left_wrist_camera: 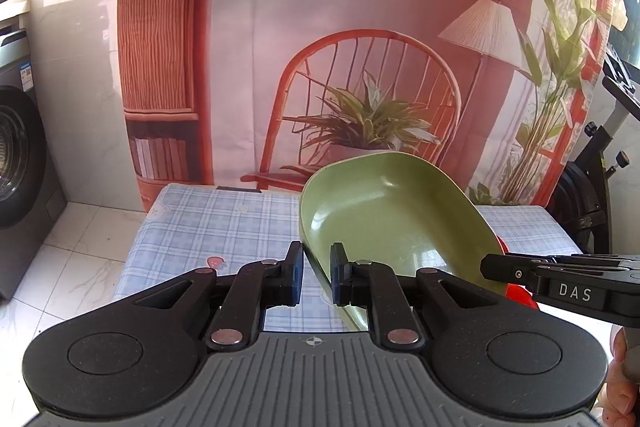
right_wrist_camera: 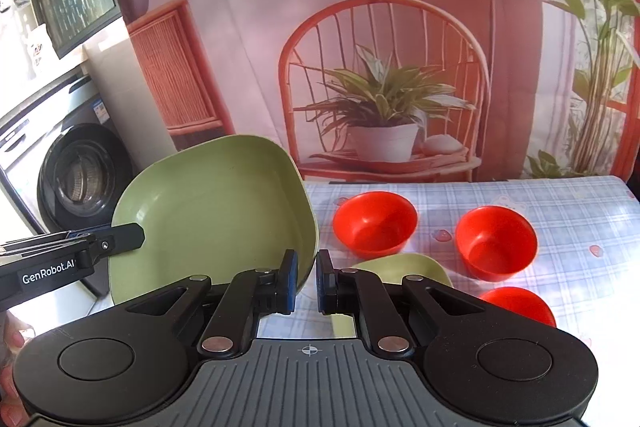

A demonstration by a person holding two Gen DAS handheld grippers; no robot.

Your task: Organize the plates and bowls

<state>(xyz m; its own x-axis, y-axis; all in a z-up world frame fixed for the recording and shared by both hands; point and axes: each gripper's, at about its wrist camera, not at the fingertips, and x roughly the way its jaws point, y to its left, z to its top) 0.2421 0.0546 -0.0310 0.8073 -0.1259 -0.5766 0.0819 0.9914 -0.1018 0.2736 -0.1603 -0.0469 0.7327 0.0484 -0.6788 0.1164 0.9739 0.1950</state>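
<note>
Up above the bench (right_wrist_camera: 560, 211), a green plate (right_wrist_camera: 216, 211) hangs tilted in the air. Left tongs (left_wrist_camera: 316, 273) pinch its one edge, and right tongs (right_wrist_camera: 307, 277) pinch the other edge. Below it lies a second green plate (right_wrist_camera: 404, 267). Three red bowls (right_wrist_camera: 375, 222) sit just beside that one. The bench's left half is bare cloth.
</note>
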